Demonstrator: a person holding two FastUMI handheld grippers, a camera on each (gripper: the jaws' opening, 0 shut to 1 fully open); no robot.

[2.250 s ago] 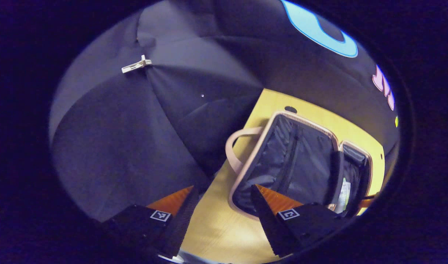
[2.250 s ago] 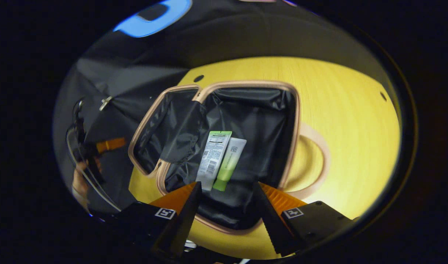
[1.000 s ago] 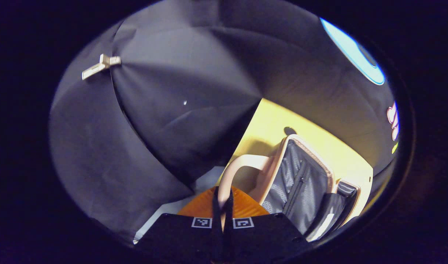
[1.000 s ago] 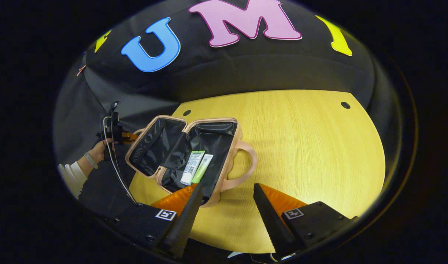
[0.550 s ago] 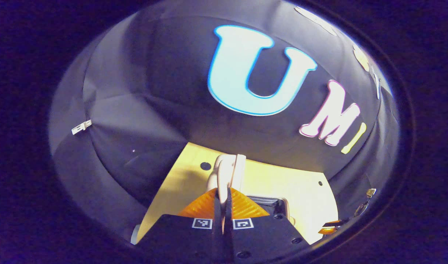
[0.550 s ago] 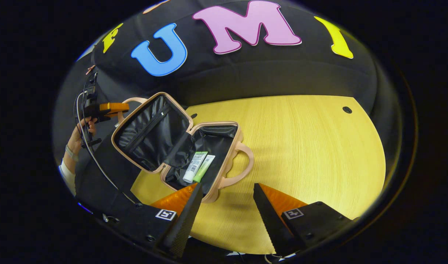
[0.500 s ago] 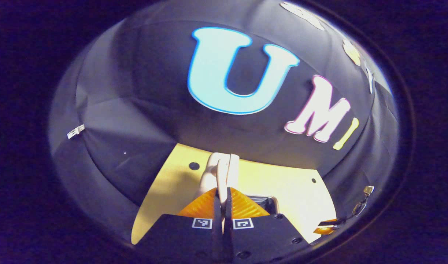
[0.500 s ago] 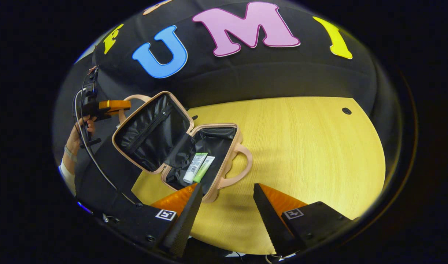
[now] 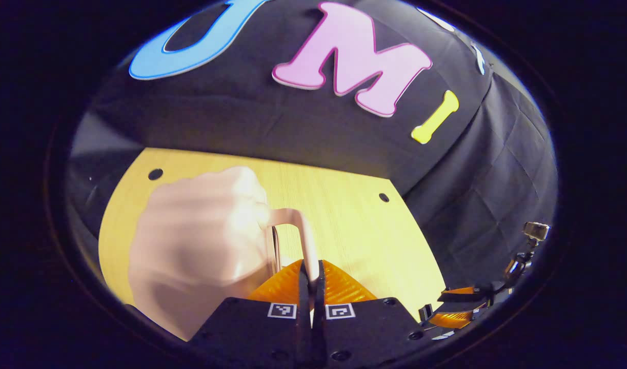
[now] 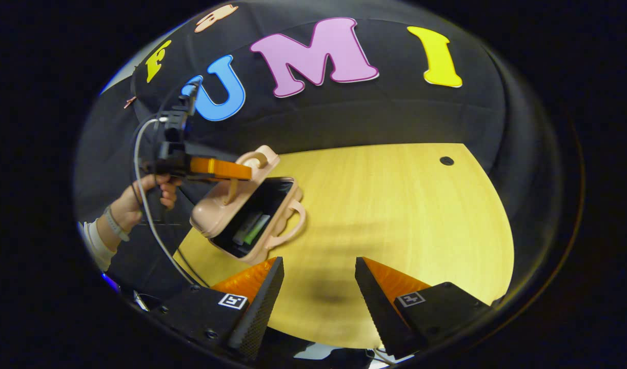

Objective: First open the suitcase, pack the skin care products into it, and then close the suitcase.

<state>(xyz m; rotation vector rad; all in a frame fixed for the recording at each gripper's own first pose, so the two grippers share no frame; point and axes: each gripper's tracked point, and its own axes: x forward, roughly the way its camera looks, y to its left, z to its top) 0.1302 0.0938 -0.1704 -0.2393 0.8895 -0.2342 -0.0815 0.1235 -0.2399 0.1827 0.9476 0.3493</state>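
The pink suitcase (image 10: 218, 207) stands on the yellow table (image 10: 395, 205) with its lid tilted low over the base. Through the gap I see two tubes (image 10: 250, 228), one white and one green, lying inside. My left gripper (image 9: 311, 271) is shut on the lid's handle (image 9: 299, 230), and the lid's pink shell (image 9: 200, 241) fills the space just left of it. In the right gripper view that left gripper (image 10: 241, 173) sits above the lid, held by a hand (image 10: 139, 202). My right gripper (image 10: 318, 266) is open over bare table, in front of the case, with nothing between its fingers.
The base's own handle (image 10: 288, 230) sticks out toward the table's middle. Small dark holes (image 10: 446, 161) mark the tabletop near its far edge. A cable (image 10: 149, 215) hangs from the left gripper. My right gripper (image 9: 462, 307) shows at the table's right edge in the left gripper view.
My left gripper closed on the lid's handle, then swung the lid up and over; it now hangs low over the base. The right gripper pulled back and stayed open.
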